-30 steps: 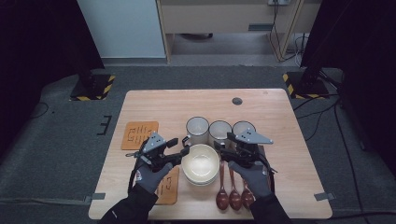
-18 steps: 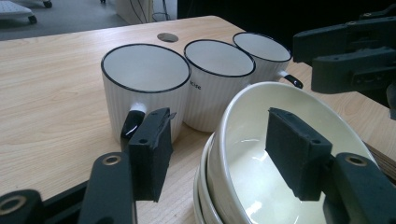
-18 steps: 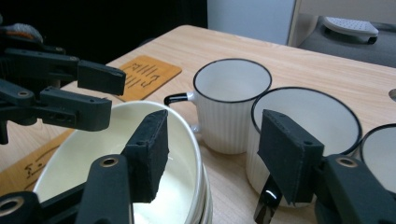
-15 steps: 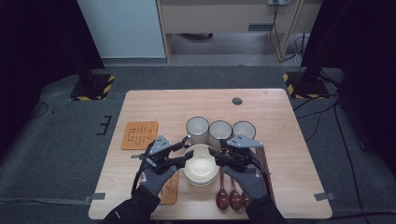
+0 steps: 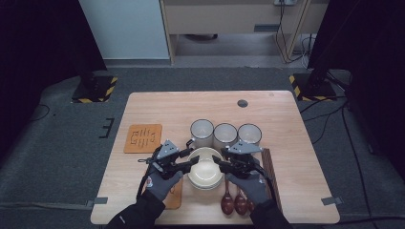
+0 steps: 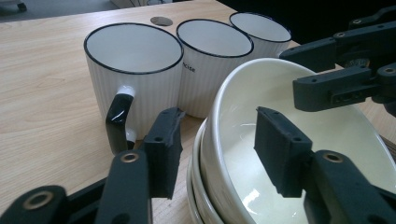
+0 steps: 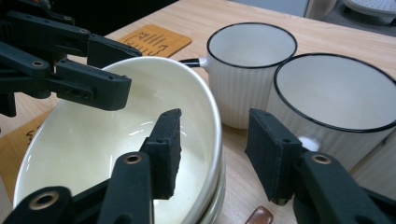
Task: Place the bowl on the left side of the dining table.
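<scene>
A stack of cream bowls (image 5: 205,168) stands at the table's front middle. My left gripper (image 5: 192,162) reaches in from the left and straddles the top bowl's (image 6: 327,135) rim, one jaw outside and one inside. My right gripper (image 5: 218,162) does the same on the opposite rim of the bowl (image 7: 93,140). In both gripper views a gap shows between the pads and the rim. Both sets of jaws have just been closing, with the rim between them. Three white ribbed mugs (image 5: 202,132) (image 5: 225,135) (image 5: 250,133) stand in a row right behind the bowls.
An orange coaster (image 5: 143,138) lies at the left, and another orange mat (image 5: 173,195) sits under my left hand. Brown spoons (image 5: 234,201) lie in front of the bowls. A dark slatted strip (image 5: 270,167) lies at the right. The nearest mug's black handle (image 6: 116,119) points toward my left gripper.
Both grippers have come in from the sides onto the top bowl's rim, the right one a little lower. Their jaws stand narrower than before.
</scene>
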A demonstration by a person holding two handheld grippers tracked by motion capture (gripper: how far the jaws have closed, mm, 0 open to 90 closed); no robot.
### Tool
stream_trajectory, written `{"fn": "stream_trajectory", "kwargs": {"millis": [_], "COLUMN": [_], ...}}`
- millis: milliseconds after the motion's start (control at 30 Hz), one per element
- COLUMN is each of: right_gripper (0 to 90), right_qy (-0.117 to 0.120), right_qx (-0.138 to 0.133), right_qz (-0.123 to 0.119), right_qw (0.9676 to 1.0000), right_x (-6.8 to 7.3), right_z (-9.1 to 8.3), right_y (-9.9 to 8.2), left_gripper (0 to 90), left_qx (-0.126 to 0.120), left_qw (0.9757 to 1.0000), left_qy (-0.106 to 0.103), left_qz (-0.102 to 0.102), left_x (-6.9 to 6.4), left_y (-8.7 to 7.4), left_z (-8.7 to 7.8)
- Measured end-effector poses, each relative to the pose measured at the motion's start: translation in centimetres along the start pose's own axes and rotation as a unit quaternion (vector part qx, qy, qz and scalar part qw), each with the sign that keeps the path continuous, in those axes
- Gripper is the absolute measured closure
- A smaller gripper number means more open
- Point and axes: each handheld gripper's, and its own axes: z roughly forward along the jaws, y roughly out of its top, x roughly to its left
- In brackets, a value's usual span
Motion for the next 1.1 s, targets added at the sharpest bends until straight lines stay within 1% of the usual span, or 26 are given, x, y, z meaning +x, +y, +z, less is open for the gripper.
{"fn": "stream_trajectory", "kwargs": {"millis": [200, 300, 433, 500, 633, 800, 900, 933, 1100], "right_gripper": [60.2, 62.6, 67.7, 69.9, 72.1, 75.1, 77.8, 79.5, 81.2], "right_qy": [-0.007, -0.008, -0.008, -0.009, -0.012, -0.016, -0.020, -0.018, -0.026], "right_qx": [0.007, 0.013, 0.018, 0.020, 0.029, 0.036, 0.037, 0.038, 0.040], "right_qz": [0.001, -0.004, -0.002, -0.001, -0.002, -0.001, -0.001, 0.002, 0.001], "right_qw": [1.0000, 0.9999, 0.9998, 0.9998, 0.9995, 0.9992, 0.9991, 0.9991, 0.9989], "right_x": [0.5, 0.5, 0.3, 0.3, 0.3, 0.3, 0.4, 0.4, 0.6], "right_z": [0.5, 0.7, 0.7, 0.8, 1.0, 1.3, 1.4, 1.4, 1.4], "right_y": [0.1, 0.0, -0.1, -0.1, -0.1, -0.2, -0.2, -0.2, 0.0], "left_gripper": [58.0, 61.0, 65.7, 67.7, 71.8, 75.7, 76.4, 76.6, 77.1], "left_qx": [0.006, 0.010, 0.015, 0.014, 0.013, 0.016, 0.015, 0.015, 0.016], "left_qw": [1.0000, 0.9999, 0.9998, 0.9998, 0.9997, 0.9996, 0.9995, 0.9995, 0.9995], "left_qy": [0.002, 0.002, 0.008, 0.012, 0.018, 0.021, 0.024, 0.025, 0.027], "left_qz": [-0.004, -0.004, -0.004, -0.006, -0.011, -0.013, -0.013, -0.012, -0.010], "left_x": [-0.1, -0.2, -0.2, -0.2, -0.1, -0.2, -0.3, -0.3, -0.3], "left_y": [-0.1, -0.2, -0.4, -0.4, -0.4, -0.4, -0.4, -0.4, -0.4], "left_z": [0.1, 0.4, 0.5, 0.5, 0.4, 0.5, 0.5, 0.5, 0.6]}}
